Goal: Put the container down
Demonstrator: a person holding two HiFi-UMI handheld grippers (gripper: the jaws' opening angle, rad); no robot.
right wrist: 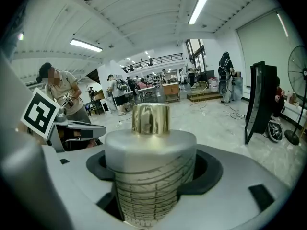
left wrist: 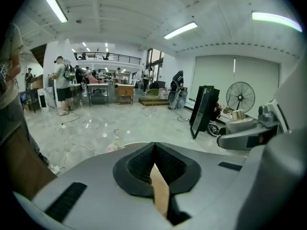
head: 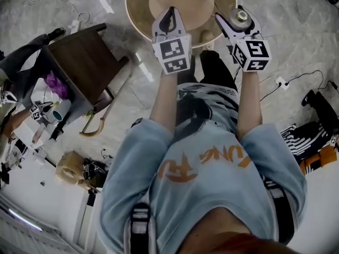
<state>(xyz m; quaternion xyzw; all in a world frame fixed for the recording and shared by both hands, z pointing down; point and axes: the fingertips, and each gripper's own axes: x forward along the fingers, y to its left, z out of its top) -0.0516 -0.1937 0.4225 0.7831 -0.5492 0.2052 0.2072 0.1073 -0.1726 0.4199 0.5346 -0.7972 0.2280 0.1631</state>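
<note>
My right gripper (head: pixel 241 19) is shut on the container (head: pixel 242 16), a pale ribbed jar with a grey lid and a gold knob. It is held over the right edge of the round wooden table (head: pixel 139 7). In the right gripper view the container (right wrist: pixel 149 176) stands upright between the dark pads (right wrist: pixel 206 174), and its gold knob (right wrist: pixel 150 119) points up. My left gripper (head: pixel 170 12) hovers over the table's near edge, a little left of the right one. Its jaws (left wrist: pixel 154 147) meet at the tip with nothing held; only a tan sliver of table shows behind them.
A dark wooden side table (head: pixel 85 62) stands to the left on the marble floor, with a person at a bench beyond it. Cables and a power strip (head: pixel 280 82) lie on the right, near a black bag (head: pixel 320 107). A black screen (left wrist: pixel 204 110) and a fan (left wrist: pixel 240 97) stand across the room.
</note>
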